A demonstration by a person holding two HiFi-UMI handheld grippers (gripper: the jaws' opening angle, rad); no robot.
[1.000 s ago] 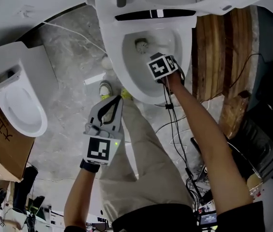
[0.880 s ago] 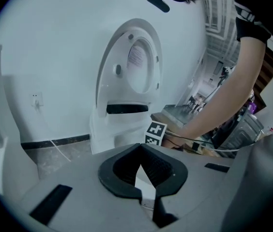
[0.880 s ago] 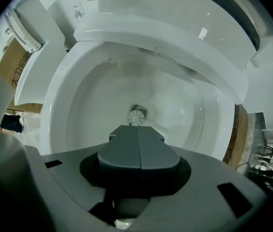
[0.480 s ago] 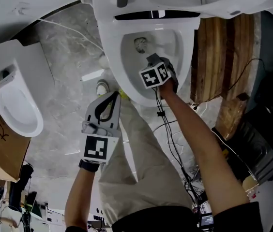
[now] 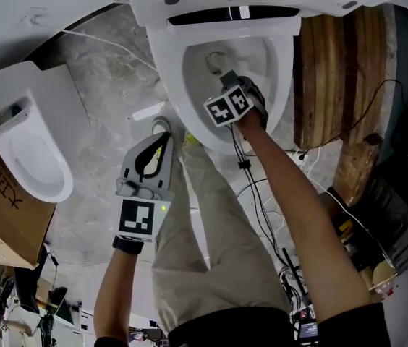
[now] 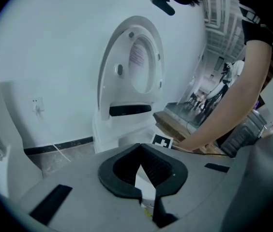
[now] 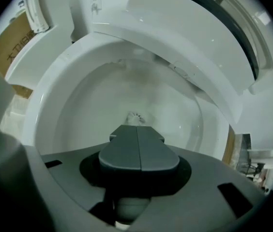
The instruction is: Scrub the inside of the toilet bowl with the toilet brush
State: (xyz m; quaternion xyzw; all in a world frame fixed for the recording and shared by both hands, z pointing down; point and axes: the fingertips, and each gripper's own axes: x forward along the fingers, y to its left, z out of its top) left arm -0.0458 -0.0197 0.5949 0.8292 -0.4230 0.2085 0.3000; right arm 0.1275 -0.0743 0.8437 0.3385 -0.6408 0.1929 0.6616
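Right gripper (image 7: 137, 129): reaches down inside the toilet bowl (image 7: 78, 110), its 2 pads (image 7: 122, 153) pressed flat together with 1 thin seam between them, clamped on the toilet brush (image 7: 135, 116).
Toilet brush: the handle runs under the shut pads. The small bristle head pokes out just beyond the fingertips, low on the bowl's inner wall; contact cannot be told.
Left gripper (image 5: 165, 137): outside the bowl, below its front rim, over the floor (image 5: 110, 107). The tips meet, the curved pads leave an empty loop, and it holds nothing.
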